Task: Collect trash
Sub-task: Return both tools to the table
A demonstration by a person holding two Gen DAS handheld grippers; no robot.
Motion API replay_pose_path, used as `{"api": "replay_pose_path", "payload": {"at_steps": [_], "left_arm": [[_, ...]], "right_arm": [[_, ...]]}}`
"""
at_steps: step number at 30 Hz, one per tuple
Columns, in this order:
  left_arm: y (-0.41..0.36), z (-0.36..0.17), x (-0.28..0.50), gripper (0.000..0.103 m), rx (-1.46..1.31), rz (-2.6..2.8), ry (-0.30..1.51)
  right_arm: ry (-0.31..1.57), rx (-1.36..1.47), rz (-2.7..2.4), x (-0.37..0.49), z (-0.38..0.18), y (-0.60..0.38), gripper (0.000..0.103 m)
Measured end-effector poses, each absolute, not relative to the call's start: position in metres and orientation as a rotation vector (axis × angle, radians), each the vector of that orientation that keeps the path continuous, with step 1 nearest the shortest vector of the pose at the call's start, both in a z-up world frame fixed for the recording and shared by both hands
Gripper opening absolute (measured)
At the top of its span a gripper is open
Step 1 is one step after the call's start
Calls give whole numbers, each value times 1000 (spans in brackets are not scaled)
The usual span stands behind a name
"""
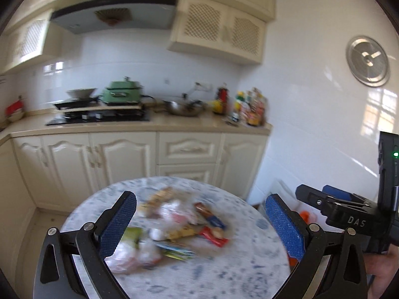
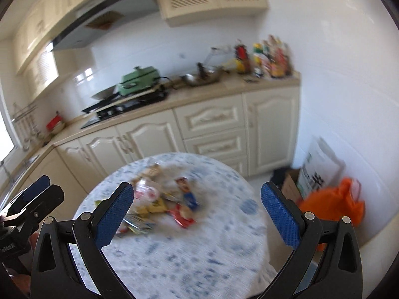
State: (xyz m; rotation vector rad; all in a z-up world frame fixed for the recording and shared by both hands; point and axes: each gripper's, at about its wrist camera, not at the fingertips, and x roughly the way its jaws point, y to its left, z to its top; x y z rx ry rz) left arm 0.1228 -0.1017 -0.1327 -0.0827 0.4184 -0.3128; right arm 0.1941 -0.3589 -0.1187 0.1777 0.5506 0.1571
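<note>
1. Hovering above the round marble-patterned table [image 2: 189, 261], the left gripper [image 1: 200, 224] and right gripper [image 2: 197, 210] both have their blue pads spread wide, nothing between them.
2. The trash, a loose pile of wrappers [image 1: 174, 226] and crumpled plastic, sits near the table's middle, blurred in both views.
3. Risk, as I judge it: closing on one wrapper could sweep lighter pieces toward the rim and onto the floor.
4. The two grippers hang close side by side; reaching for the same item could make them collide.
5. Open room lies all round the pile; the cabinets [image 1: 139, 154] stand well behind, an orange bag [image 2: 334, 204] on the floor to the right.
</note>
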Motion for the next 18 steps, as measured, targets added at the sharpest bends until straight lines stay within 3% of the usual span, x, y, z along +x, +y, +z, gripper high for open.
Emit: {"api": "replay_pose_path", "payload": {"at_steps": [10, 18], "left_arm": [[-46, -119, 97, 102, -79, -99, 411], [-18, -106, 105, 102, -46, -39, 525]], "right_arm": [[506, 75, 265, 205, -100, -292, 103], [576, 33, 270, 224, -130, -273, 103]]}}
